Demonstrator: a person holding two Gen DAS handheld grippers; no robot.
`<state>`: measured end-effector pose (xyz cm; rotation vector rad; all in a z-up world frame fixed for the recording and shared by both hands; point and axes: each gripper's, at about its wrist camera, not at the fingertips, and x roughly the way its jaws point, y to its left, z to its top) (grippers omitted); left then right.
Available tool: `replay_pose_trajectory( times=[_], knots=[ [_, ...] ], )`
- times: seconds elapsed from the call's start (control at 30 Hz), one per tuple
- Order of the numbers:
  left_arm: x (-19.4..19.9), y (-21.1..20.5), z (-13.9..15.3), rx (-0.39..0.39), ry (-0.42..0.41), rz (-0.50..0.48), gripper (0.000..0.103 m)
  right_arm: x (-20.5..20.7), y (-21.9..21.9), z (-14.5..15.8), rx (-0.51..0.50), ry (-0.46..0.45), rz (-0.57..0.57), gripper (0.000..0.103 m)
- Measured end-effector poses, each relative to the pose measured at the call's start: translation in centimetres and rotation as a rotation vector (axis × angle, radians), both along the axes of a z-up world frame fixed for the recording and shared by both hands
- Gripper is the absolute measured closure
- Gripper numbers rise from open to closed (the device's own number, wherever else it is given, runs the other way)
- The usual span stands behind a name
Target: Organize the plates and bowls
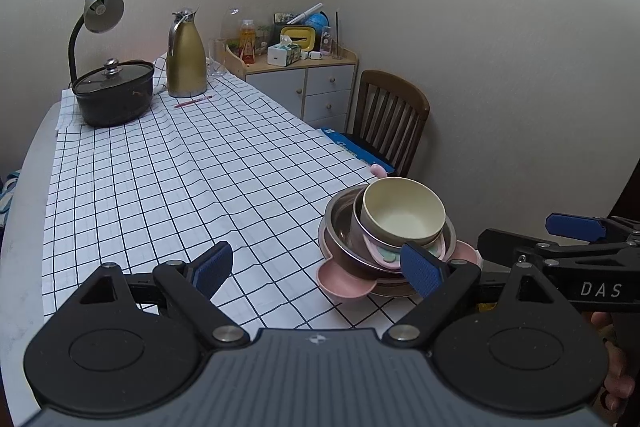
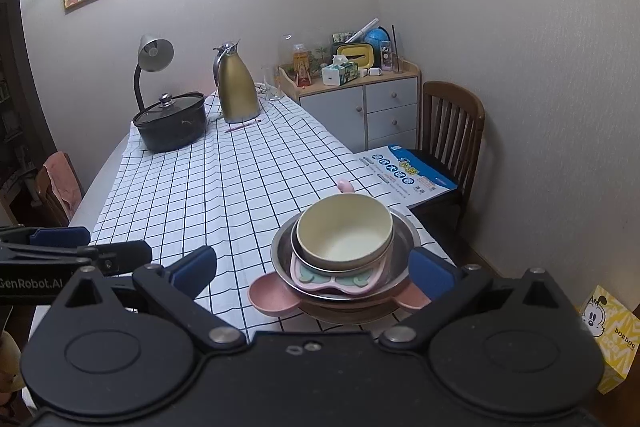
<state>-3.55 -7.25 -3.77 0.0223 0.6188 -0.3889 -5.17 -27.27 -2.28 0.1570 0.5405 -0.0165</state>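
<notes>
Left wrist: my left gripper (image 1: 318, 269) has its jaws spread wide, holding nothing, above the checked bench (image 1: 168, 187); the stack of bowls (image 1: 390, 231) sits at two o'clock.

Right wrist: my right gripper (image 2: 312, 273) stands spread, empty, the stack at twelve o'clock between its fingers, untouched.

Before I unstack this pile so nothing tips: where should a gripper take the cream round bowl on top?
Probably by its rim. The cream round bowl sits open side up, tilted, nested in a steel bowl, so its sides are mostly hidden. Come from above on the near side, one finger inside the wall and one outside. The right gripper, jaws open, is nearest.
</notes>
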Motion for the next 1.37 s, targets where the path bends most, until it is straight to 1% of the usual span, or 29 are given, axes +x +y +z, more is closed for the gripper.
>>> replay_pose_trajectory(
  times=[0.33,0.77,1.37],
  knots=[
    [-0.6,0.3,0.2,0.009,-0.019,0.001,0.012,-0.2,0.4,0.0,-0.003,0.003,0.004,0.0],
    [-0.8,1.3,-0.2,-0.004,0.005,0.0,0.012,-0.5,1.1,0.0,-0.005,0.016,-0.002,0.0],
    [-0.5,1.2,-0.9,-0.004,0.033,-0.015,0.012,-0.3,1.4,-0.5,-0.001,0.049,-0.021,0.0]
  ],
)
